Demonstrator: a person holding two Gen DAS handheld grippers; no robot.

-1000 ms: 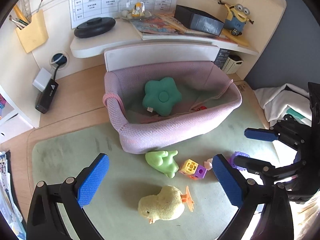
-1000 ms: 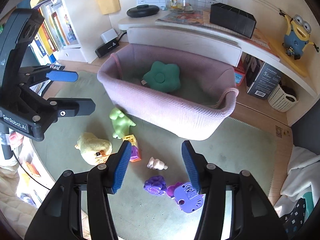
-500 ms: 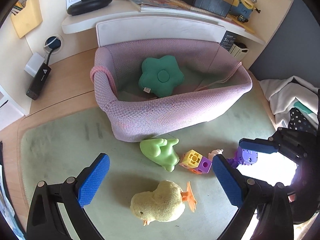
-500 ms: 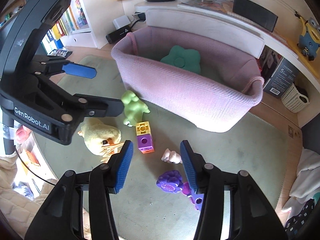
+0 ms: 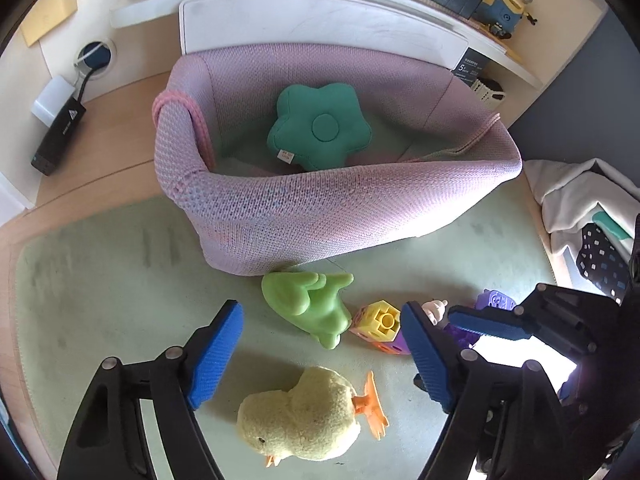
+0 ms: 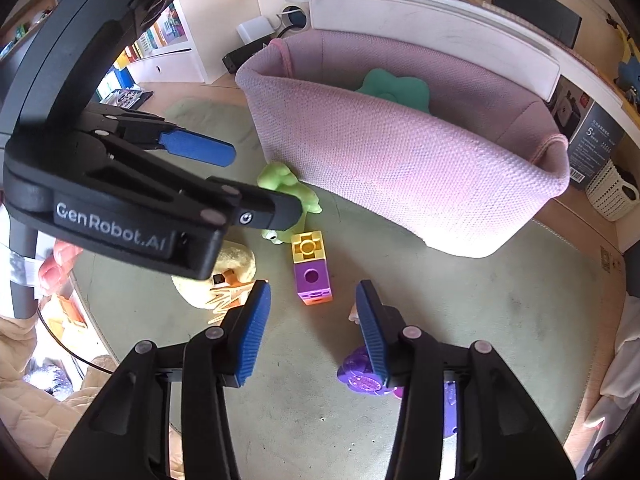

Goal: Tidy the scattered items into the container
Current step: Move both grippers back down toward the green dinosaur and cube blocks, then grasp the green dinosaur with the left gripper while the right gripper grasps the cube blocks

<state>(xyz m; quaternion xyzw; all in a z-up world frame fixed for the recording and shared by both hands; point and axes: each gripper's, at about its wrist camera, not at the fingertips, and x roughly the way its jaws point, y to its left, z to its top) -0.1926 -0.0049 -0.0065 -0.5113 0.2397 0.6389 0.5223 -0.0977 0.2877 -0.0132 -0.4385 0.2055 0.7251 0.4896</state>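
Left wrist view: the left hand-held gripper point(image 5: 320, 354), jaws closing yet unclenched, straddles the yellow plush duck point(image 5: 300, 416) untouched.

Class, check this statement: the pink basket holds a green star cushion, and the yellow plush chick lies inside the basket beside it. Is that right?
Not quite. The chick is not inside the basket; it lies on the green rug in front of it, as the left wrist view shows. The rest holds: the green star cushion is in the basket.
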